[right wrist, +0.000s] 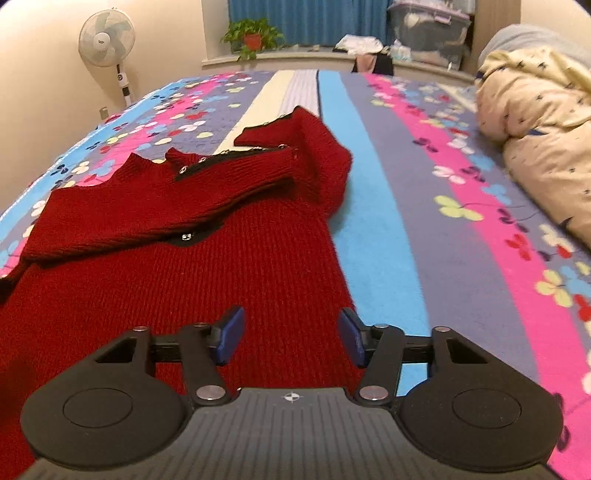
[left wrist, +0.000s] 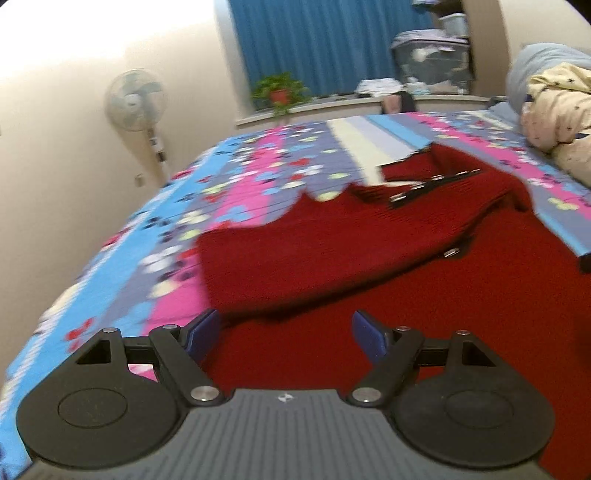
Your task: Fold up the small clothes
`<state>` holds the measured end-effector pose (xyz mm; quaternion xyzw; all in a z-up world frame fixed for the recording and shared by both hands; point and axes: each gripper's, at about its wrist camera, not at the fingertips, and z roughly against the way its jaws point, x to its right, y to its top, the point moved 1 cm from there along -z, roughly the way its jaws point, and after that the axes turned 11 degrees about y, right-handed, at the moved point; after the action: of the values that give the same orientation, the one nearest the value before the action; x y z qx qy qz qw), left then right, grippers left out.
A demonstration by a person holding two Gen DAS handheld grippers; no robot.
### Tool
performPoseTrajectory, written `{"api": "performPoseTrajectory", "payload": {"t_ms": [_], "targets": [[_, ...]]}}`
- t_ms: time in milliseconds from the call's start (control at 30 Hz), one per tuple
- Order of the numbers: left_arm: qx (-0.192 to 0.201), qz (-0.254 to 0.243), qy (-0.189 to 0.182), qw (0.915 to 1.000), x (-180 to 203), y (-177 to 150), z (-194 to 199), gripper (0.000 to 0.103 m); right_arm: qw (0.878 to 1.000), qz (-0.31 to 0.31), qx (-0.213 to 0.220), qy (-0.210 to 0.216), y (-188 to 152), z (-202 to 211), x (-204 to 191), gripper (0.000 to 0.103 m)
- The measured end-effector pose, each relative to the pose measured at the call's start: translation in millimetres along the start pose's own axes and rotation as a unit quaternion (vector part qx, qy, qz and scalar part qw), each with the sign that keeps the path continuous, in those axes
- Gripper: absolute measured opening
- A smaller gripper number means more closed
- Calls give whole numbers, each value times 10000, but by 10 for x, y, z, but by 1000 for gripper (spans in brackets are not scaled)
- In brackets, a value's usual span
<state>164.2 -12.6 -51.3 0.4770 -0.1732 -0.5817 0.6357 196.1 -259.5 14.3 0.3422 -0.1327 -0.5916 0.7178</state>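
no writing can be read anywhere; the small mark on the hub of the standing fan (right wrist: pixel 106 38) is too blurred to make out, and the round crosshair emblem on each gripper body carries no letters. there is one red knit sweater (right wrist: pixel 229 258), one fan, one potted plant (right wrist: pixel 253 35) on the window ledge, one cream patterned quilt (right wrist: pixel 535 122) bunched at the far right of the bed, and two grippers. the sweater lies spread on the flowered bedsheet (right wrist: pixel 443 206), its near hem toward the cameras, one sleeve folded across the chest, with a black-edged placket set with small metal snaps. the left gripper (left wrist: pixel 286 334) stands with its blue pads wide apart and nothing between them; it hovers over the sweater's left part, the folded sleeve's edge just ahead of its left pad. the right gripper (right wrist: pixel 291 336) has its pads parted more narrowly, over the sweater's right edge: red knit fills the gap, the right pad sits about at the border with the blue stripe, and neither pad presses the cloth.
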Motion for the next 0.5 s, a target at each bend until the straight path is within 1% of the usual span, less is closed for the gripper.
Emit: {"api": "performPoseTrajectory", "payload": {"t_ms": [100,200,267,367,433,500], "targets": [[-108,158,-210,9996,357,127,-216,84,9997,-76,-146,169,59,-139,29,41],[-403,419,-304,9978,619,170,-515,84,9996,-59,-219,187,104,-259,49,41],[-503,619,-324,9963,741,167,-671,84,9994,-119,-268,156,136,-310,98,41],[-405,708,-316,9962,911,147,-795,84,9986,-242,-429,168,166,-396,176,41],[-236,566,-284,9977,1052,181,-830,84,9982,-303,-495,168,176,-444,203,41],[54,341,-309,9989,1198,253,-814,84,9981,-307,-498,187,181,-471,198,41]]}}
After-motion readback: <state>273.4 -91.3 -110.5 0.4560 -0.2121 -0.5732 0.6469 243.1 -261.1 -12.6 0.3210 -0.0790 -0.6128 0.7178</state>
